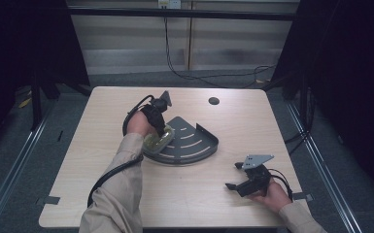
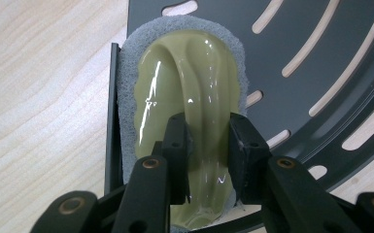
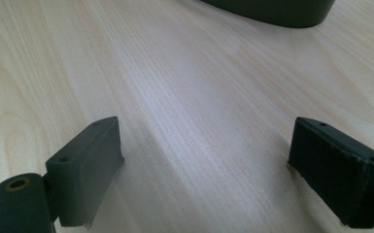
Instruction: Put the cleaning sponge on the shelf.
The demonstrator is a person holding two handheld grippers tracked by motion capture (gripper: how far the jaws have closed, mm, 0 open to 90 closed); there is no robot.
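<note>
Tabletop [image 1: 102, 160]; left gripper [image 2: 208, 141] clamping sponge [image 2: 184, 92].

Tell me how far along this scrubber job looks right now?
Done: the scrubber already lies on the dark slotted corner tray, at its left edge. In hand: the left gripper is shut on the scrubber's glossy ridge handle. Left: probably letting go or wiping; the right gripper waits open over bare table.
</note>
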